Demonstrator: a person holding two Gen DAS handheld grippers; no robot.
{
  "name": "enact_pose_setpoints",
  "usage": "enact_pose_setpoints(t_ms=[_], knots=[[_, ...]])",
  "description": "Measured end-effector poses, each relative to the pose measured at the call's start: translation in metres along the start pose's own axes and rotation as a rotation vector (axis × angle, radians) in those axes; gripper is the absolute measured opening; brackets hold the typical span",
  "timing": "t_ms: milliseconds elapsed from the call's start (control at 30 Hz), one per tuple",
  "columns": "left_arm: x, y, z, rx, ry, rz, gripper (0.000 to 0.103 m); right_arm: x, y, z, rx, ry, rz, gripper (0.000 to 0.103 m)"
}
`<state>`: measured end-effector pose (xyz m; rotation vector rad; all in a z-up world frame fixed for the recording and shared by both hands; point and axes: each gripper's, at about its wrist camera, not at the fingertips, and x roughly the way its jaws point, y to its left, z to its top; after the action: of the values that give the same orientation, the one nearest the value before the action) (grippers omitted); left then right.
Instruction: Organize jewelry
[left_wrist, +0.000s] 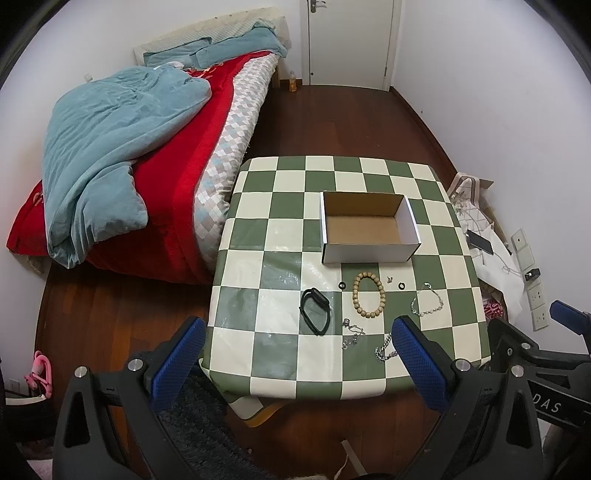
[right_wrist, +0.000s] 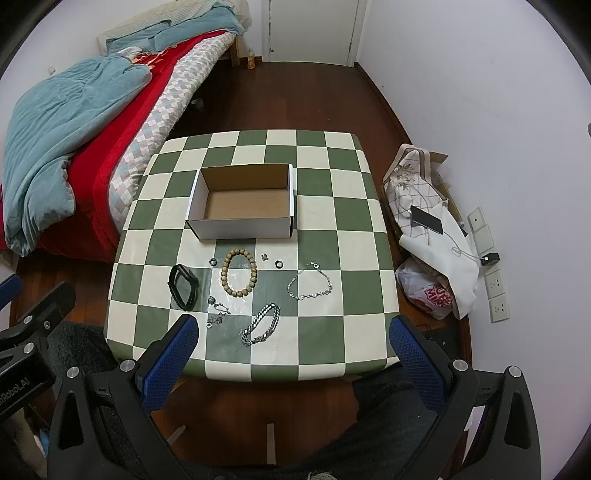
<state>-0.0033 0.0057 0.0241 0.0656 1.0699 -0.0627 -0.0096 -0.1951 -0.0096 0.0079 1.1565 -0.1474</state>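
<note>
An empty white cardboard box stands open on the green-and-cream checkered table. In front of it lie a black fitness band, a wooden bead bracelet, two small dark rings, a thin silver bracelet, a thick silver chain bracelet and a small silver chain piece. My left gripper and right gripper hover open and empty above the table's near edge.
A bed with blue and red bedding stands left of the table. Bags, a phone and wall sockets are at the right by the wall. A white door is at the back. The floor is dark wood.
</note>
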Motion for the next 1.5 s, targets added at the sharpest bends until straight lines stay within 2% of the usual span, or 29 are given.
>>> enact_pose_setpoints(t_ms=[1033, 1500], knots=[[-0.01, 0.002, -0.015, 0.009, -0.02, -0.002, 0.103, -0.005, 0.0, 0.001, -0.001, -0.001, 0.001, 0.103], [-0.007, -0.001, -0.008, 0.007, -0.015, 0.001, 0.103, -0.008, 0.001, 0.002, -0.003, 0.004, -0.003, 0.103]])
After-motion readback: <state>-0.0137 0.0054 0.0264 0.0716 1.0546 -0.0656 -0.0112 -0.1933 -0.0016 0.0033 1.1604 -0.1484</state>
